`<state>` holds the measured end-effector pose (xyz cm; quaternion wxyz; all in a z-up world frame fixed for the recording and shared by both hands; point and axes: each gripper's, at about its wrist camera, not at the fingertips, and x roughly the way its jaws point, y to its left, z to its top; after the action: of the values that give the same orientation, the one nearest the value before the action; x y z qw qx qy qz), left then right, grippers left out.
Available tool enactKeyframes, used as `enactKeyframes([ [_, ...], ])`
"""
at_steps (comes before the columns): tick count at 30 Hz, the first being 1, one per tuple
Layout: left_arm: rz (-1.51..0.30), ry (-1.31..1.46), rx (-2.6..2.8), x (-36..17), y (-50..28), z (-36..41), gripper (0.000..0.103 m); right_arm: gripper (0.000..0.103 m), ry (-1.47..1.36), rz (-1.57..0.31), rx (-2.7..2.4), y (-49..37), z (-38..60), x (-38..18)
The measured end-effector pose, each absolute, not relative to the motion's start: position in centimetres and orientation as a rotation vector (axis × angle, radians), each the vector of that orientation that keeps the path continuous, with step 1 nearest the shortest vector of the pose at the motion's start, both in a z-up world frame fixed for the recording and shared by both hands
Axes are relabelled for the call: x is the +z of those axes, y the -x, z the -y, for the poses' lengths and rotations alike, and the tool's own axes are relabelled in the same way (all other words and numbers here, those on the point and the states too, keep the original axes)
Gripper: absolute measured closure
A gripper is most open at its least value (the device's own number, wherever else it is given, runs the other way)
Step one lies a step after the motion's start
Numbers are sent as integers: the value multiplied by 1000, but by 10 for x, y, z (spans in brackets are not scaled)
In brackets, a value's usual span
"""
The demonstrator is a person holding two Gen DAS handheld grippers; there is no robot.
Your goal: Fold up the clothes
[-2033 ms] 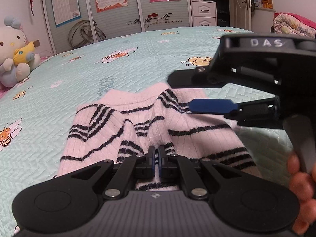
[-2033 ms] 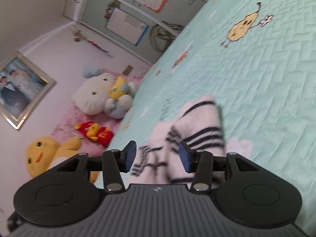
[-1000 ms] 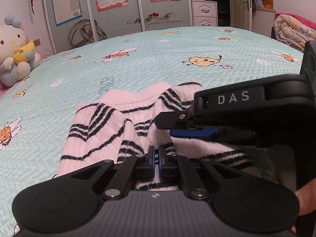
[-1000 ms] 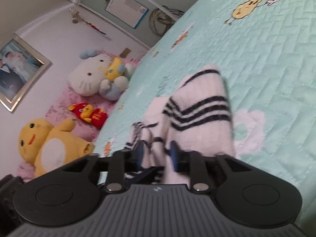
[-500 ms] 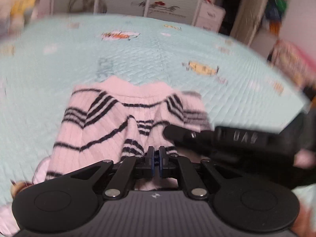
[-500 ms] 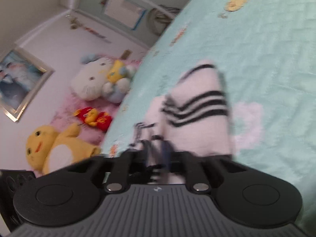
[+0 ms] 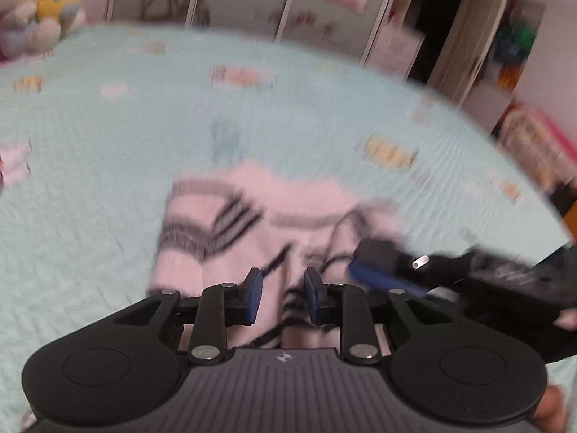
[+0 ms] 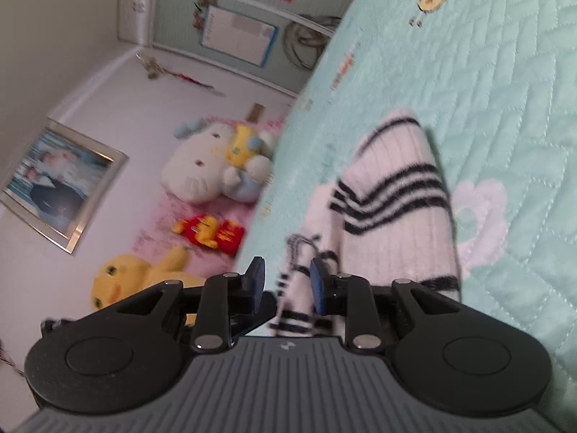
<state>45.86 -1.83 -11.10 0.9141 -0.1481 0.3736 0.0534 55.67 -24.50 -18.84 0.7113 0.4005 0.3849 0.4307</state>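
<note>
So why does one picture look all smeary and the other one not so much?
Left wrist view: motion blur smears the striped sweater, the bedspread and the right gripper, while the left gripper itself stays sharp. Right wrist view: much crisper, sweater stripes clear, only the plush toys a little soft; the fisheye lens bends the room.

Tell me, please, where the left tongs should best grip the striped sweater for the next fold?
Probably the near hem of the pink striped sweater, approached low from the near side. That edge lies bunched between the open left tongs, while the far part lies flat on the bedspread, giving little to pinch.
</note>
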Motion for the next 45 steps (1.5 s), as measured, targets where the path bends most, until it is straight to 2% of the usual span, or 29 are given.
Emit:
enactKeyframes([
  [1,-762,293,109,-115,-460,19,70,80,-885,-856,959,-557,244,-188],
  [3,-765,241,106,-116,-464,24,70,95,-826,-858,933,-557,242,-188],
  [7,-752,174,80,-100,-454,29,70,96,-845,-859,927,-556,241,-189],
  [11,-680,277,66,-78,-428,12,70,86,-865,-827,954,-551,245,-185],
  [15,-674,357,13,-73,-394,18,71,84,-838,-795,984,-550,245,-176],
  [20,-736,255,-35,-85,-353,42,68,81,-819,-803,1109,-550,246,-165],
  [22,-734,248,-27,-94,-350,41,67,72,-774,-826,1217,-545,239,-158],
  [23,-733,259,-27,-97,-349,39,67,61,-746,-842,1258,-542,233,-156],
  [24,-731,269,-26,-100,-349,37,67,57,-702,-859,1238,-541,227,-160],
  [25,-731,270,-25,-102,-351,37,67,58,-656,-877,1211,-541,221,-164],
  [26,-731,270,-24,-104,-353,36,66,77,-610,-893,1183,-540,215,-169],
  [27,-721,270,-22,-105,-352,36,66,103,-564,-909,1155,-540,210,-174],
  [29,-701,269,-19,-108,-350,37,65,103,-569,-926,1128,-544,208,-181],
  [31,-681,268,-16,-111,-348,38,65,103,-545,-866,1048,-547,215,-177],
  [37,-620,266,-6,-120,-341,41,65,103,-706,-845,1022,-562,231,-193],
  [41,-664,308,-29,-107,-340,30,67,103,-680,-789,915,-553,239,-183],
  [42,-660,361,-33,-98,-331,23,69,101,-672,-773,875,-541,244,-175],
  [45,-598,374,5,-73,-285,7,68,89,-670,-736,890,-495,255,-152],
])
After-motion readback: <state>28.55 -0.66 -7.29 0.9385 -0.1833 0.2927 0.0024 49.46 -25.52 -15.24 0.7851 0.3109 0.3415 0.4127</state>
